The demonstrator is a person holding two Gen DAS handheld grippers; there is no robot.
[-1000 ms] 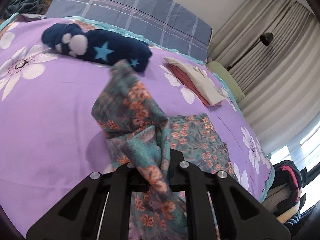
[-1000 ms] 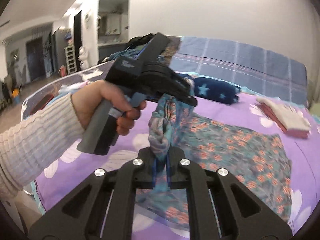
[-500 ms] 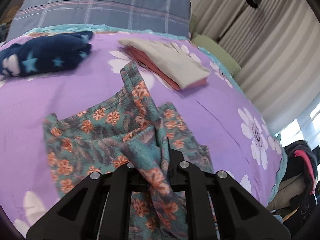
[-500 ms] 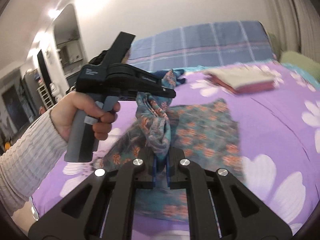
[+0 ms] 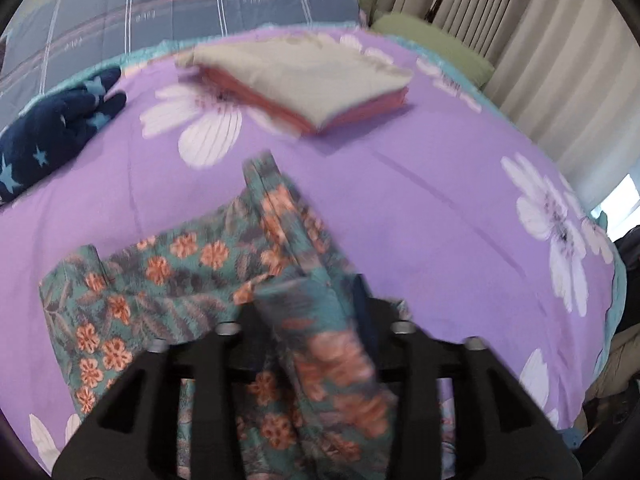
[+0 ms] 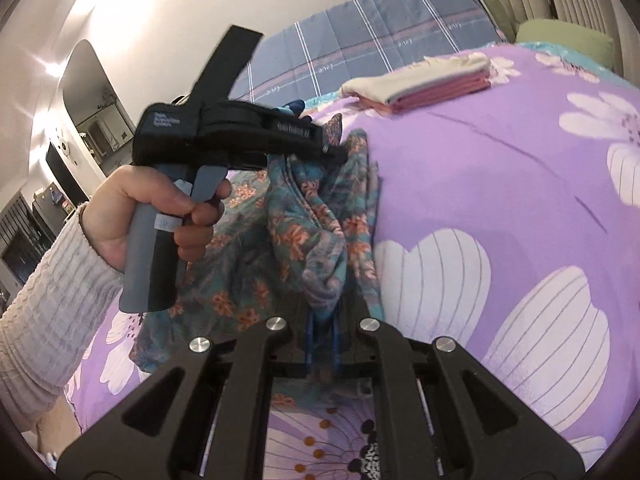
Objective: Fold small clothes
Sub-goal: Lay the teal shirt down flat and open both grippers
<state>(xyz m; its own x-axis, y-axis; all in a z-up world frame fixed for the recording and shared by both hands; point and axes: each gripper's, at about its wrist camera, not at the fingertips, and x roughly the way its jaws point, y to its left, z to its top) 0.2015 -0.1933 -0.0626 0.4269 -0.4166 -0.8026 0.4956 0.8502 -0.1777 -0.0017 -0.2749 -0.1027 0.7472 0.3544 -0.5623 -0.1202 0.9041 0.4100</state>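
While pinched in both jaws | floral garment (image 5: 168, 280) drapes onto bedspread (image 5: 420, 208)

On the purple flowered bedspread (image 5: 420, 200) there are three kinds of clothing. One teal floral garment (image 5: 168, 280) lies nearest, with part of it bunched up off the bedspread. One stack of folded clothes (image 5: 304, 80) sits farther up the bedspread, made of one cream piece on top and pink layers under it, too close-packed to count. One navy star-patterned item (image 5: 52, 136) lies at the bedspread's left side. Beyond the bedspread are one grey-blue plaid pillow (image 5: 168, 0) and one green cushion (image 5: 432, 44). Two handheld grippers show: the left gripper (image 6: 332, 148) and the right gripper (image 6: 322, 336). One hand (image 6: 160, 208) shows.
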